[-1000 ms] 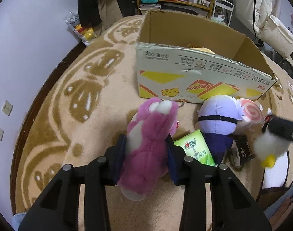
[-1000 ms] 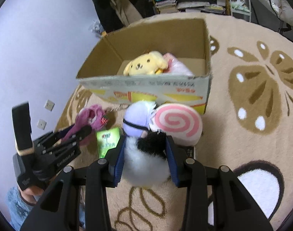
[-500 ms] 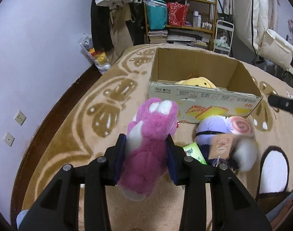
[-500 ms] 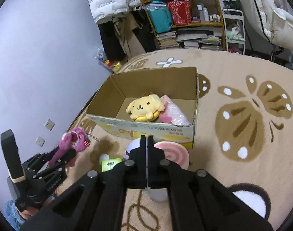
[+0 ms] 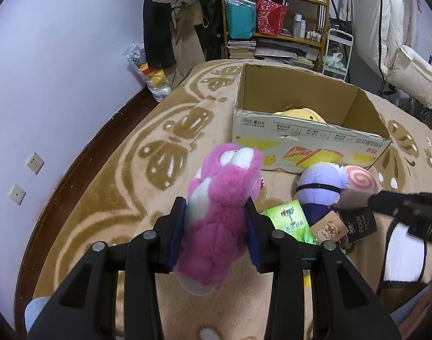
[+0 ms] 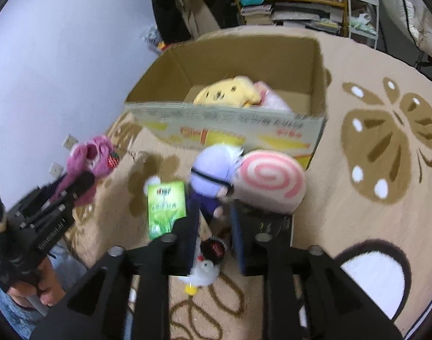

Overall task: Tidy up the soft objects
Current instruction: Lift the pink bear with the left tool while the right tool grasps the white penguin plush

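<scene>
Centre of the left wrist view: left tongs [image 5: 216, 228] clenched on the pink plush [image 5: 220, 212], held off the carpet [image 5: 108, 192], short of the cardboard box [image 5: 306, 138] at upper right of frame. Box already holds a yellow plush [image 6: 230, 93].

Right wrist view, lower centre: right tongs [image 6: 214, 228] released, jaws apart with nothing between them; a small white chick toy [image 6: 203, 273] lies on the carpet just under them. Purple plush [image 6: 213, 170], pink swirl cushion [image 6: 269, 181] and green packet [image 6: 166, 205] are bunched against the box front.

Risks, as I judge them:
- fur is compressible, so the pink plush may slip out mid-carry
- near box wall is high; a low approach snags it
- right view is blurred, so a re-grip on the chick could miss
</scene>
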The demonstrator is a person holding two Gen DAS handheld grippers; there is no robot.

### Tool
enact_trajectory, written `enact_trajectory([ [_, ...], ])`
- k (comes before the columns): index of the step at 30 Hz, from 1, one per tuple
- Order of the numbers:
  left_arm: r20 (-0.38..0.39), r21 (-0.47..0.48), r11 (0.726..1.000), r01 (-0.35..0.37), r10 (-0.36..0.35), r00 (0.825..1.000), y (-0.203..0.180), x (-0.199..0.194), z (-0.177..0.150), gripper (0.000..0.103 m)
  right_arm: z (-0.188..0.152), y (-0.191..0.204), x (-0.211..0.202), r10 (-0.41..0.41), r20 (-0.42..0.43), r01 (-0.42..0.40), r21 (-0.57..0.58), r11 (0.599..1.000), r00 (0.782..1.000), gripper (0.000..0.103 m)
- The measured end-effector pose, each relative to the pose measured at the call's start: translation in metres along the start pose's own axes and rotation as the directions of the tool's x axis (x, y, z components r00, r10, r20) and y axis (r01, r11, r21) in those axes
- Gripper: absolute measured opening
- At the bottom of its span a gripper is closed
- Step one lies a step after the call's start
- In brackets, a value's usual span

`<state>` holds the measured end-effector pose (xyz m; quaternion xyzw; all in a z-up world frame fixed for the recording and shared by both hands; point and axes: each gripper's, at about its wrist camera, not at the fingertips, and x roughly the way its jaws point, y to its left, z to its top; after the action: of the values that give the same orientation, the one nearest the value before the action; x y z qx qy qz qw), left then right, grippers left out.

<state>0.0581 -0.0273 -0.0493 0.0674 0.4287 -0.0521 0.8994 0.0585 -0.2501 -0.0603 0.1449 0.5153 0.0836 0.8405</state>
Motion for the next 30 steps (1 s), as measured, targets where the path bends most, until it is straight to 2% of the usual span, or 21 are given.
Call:
enact_trajectory([
  [9,-0.012,-0.025,1.000,-0.003,0.002,1.000,0.006,0.001,-0.001,0.038,-0.010,0.012,0.034,0.018,-0.094,-0.020,-0.018,1.000,0.995,0.040],
  [14,-0.011,-0.034,0.999,0.001,-0.002,1.000,0.008,0.002,0.000,0.038,-0.017,0.008,0.050,0.040,-0.171,-0.037,0.022,0.999,0.984,0.040],
  [18,-0.014,-0.029,1.000,-0.009,0.008,1.000,0.008,0.003,-0.001,0.038,-0.028,0.011,0.054,0.032,-0.223,-0.030,0.012,0.999,0.974,0.051],
  [23,-0.016,-0.018,1.000,-0.009,0.009,1.000,0.006,0.002,-0.001,0.038,-0.040,0.022,0.066,-0.004,-0.280,-0.010,-0.047,0.999,0.960,0.051],
  [24,-0.015,-0.019,1.000,-0.009,0.009,1.000,0.006,0.002,-0.001,0.038,-0.041,0.023,0.070,-0.022,-0.288,0.005,-0.063,0.998,0.957,0.051],
  [26,-0.017,-0.026,1.000,-0.005,0.005,1.000,0.006,0.003,-0.001,0.038,-0.044,0.025,0.079,-0.050,-0.307,0.025,-0.084,0.996,0.950,0.040],
  [30,-0.015,-0.031,0.999,-0.007,0.006,1.000,0.008,0.002,0.000,0.038,-0.047,0.026,0.086,-0.080,-0.312,0.041,-0.131,0.991,0.947,0.036],
])
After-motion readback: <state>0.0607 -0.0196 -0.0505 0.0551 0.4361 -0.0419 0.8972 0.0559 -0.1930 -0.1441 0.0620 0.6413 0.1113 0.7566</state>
